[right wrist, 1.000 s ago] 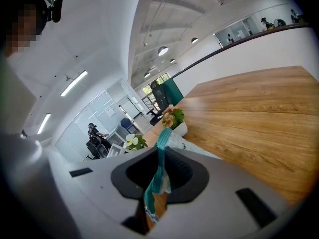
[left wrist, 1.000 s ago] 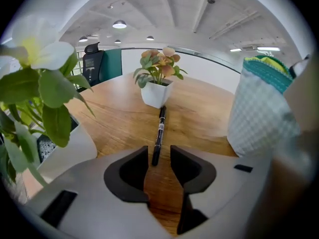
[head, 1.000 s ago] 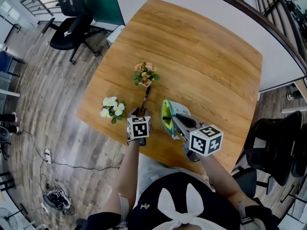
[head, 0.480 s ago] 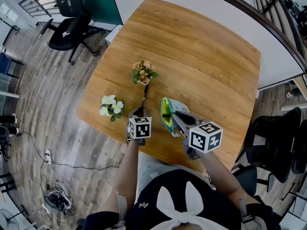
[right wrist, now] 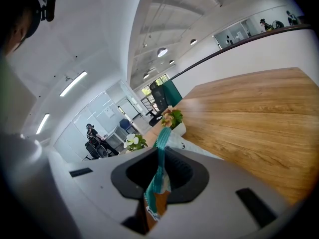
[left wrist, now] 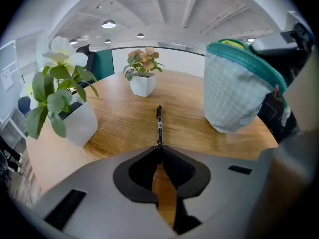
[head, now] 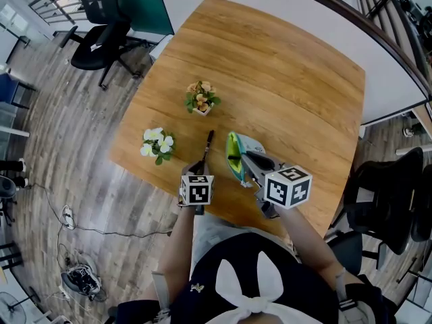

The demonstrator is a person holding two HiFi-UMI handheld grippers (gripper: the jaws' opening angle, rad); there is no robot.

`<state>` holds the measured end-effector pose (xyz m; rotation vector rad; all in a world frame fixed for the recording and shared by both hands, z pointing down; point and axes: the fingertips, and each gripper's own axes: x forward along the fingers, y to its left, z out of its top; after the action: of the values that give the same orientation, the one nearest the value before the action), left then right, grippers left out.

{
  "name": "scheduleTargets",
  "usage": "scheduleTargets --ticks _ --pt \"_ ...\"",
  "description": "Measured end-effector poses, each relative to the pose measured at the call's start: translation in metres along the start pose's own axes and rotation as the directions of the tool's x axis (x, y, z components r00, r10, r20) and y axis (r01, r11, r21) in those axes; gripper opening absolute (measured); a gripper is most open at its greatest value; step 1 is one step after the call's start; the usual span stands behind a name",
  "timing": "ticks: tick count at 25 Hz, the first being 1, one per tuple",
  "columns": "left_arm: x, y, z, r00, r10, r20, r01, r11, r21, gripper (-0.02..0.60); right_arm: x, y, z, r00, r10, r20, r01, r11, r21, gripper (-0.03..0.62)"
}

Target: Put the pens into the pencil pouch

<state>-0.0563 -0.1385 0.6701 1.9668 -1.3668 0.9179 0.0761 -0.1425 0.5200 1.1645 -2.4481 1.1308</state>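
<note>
A black pen points away from me toward the orange-flower pot. My left gripper has just been closing and is shut on the pen's near end, which sits between the pads. In the left gripper view the pen stretches out low over the wooden table. The pencil pouch, pale with a teal zipper edge and a green lining, stands open to the pen's right. My right gripper is shut on the pouch's teal rim and holds it up.
A white pot of orange flowers stands beyond the pen's tip. A pot of white flowers sits near the table's left edge. Black office chairs stand on the floor at the far left and right.
The left gripper has drawn back toward me with the pen. The pen's tip, earlier at the orange-flower pot, now lies apart from it. The right gripper and pouch kept still.
</note>
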Motion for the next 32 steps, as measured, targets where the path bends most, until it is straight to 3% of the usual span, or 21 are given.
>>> scheduleTargets --ticks 8,19,32 --pt "-0.038 -0.015 -0.006 0.998 -0.034 0.059 0.035 0.999 -0.015 0.054 -0.011 -0.003 -0.005 1.0 -0.006 0.023 0.006 1.0 0.002 0.048" --pt "-0.092 -0.014 0.016 0.984 -0.036 0.172 0.036 0.999 -0.001 0.052 -0.026 0.001 -0.019 0.999 -0.018 0.046 0.018 1.0 0.007 0.048" --pt "-0.138 -0.019 0.04 0.957 -0.08 0.278 0.08 0.997 0.01 0.049 -0.034 0.007 -0.03 0.999 -0.029 0.041 0.029 1.0 -0.008 0.048"
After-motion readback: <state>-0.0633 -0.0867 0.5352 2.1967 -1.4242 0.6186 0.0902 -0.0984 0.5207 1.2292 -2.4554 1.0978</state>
